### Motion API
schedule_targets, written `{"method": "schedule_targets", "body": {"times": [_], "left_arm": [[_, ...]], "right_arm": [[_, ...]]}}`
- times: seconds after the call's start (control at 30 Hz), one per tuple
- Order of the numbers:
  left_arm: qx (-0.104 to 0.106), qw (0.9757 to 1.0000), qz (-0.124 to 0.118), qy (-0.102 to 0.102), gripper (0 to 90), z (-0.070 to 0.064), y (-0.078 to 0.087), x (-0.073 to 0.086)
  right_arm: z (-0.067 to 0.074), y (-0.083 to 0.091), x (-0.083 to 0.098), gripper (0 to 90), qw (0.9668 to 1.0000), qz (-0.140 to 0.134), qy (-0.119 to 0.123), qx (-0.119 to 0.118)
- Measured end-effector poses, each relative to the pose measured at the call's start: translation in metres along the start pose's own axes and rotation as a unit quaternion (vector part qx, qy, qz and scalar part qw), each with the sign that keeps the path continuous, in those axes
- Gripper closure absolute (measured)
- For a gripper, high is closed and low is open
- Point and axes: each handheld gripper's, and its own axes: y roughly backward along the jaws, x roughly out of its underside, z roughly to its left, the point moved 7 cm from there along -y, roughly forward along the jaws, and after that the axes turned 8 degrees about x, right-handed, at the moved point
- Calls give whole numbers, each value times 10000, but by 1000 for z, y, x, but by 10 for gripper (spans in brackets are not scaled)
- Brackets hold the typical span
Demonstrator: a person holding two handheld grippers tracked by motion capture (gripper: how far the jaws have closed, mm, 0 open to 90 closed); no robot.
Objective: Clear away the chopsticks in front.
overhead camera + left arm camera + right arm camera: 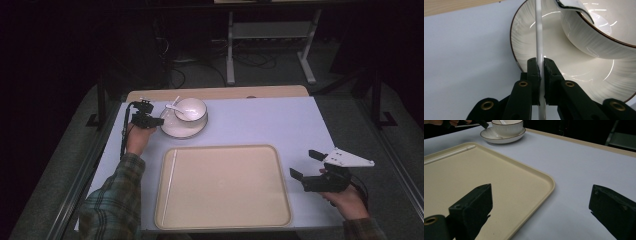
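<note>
While the left gripper (541, 65) pinches one white chopstick (539, 37) over the plate (172, 130) near the table's (260, 122) far left corner, the right gripper (306, 164) waits wide open and empty by the right edge. One bowl (190, 109) with one spoon (174, 106) sits on that plate. A second chopstick (169, 180) lies along the tray's (225, 220) left rim. The chopstick's far end is cut off.
</note>
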Motion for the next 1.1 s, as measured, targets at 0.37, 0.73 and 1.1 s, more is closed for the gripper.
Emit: {"method": "schedule_targets", "body": {"times": [0.37,0.73,1.1], "left_arm": [[-16,10000,-18,19,840,8,20,8],[63,9999,-83,92,840,10,41,27],[170,9998,90,34,840,-1,60,49]], "right_arm": [[0,0,0,44,10000,5,17,8],[0,0,0,43,10000,9,20,11],[1,1,0,44,10000,-1,34,26]]}}
